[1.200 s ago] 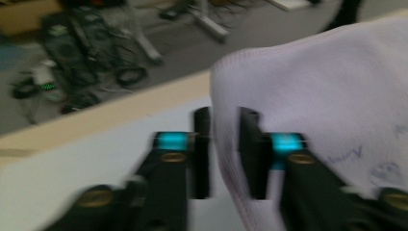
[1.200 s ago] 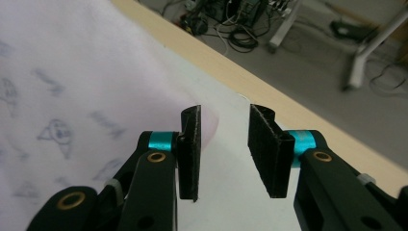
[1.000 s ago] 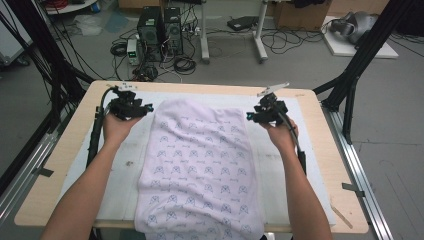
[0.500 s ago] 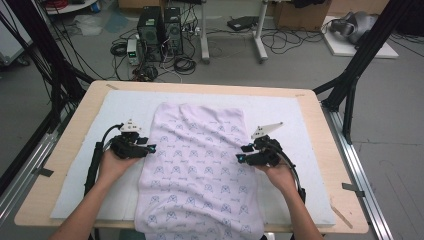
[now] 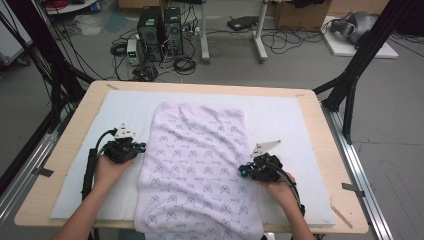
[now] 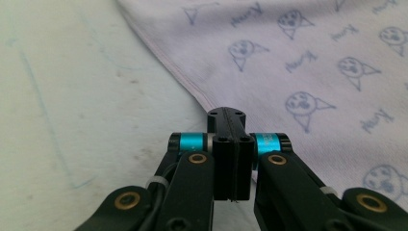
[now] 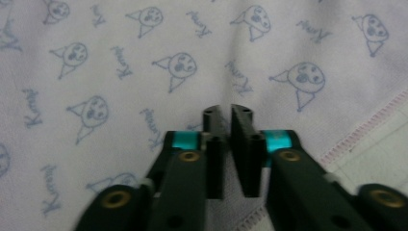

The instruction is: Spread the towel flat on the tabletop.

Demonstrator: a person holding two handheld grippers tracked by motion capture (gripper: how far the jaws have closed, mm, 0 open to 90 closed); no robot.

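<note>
cloth point(image 5: 197, 165): flat on the mat point(image 5: 290, 115), mid-table, near end hanging off the front edge
left gripper point(image 5: 142, 147): at cloth's left edge
right gripper point(image 5: 242, 171): at cloth's right edge
computer towers point(image 5: 160, 25): on floor behind table point(image 5: 70, 130)

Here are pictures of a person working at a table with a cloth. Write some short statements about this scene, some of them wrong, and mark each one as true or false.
1. The cloth bears a blue printed pattern. True.
2. The cloth hangs over the near edge of the table. True.
3. The left claw stands wide open. False: its jaws have just been closing and now stand together at the cloth's side edge.
4. The right claw rests on bare table, far from the cloth. False: its jaws have just been closing and stand almost together on the cloth, close to its stitched hem.
</note>
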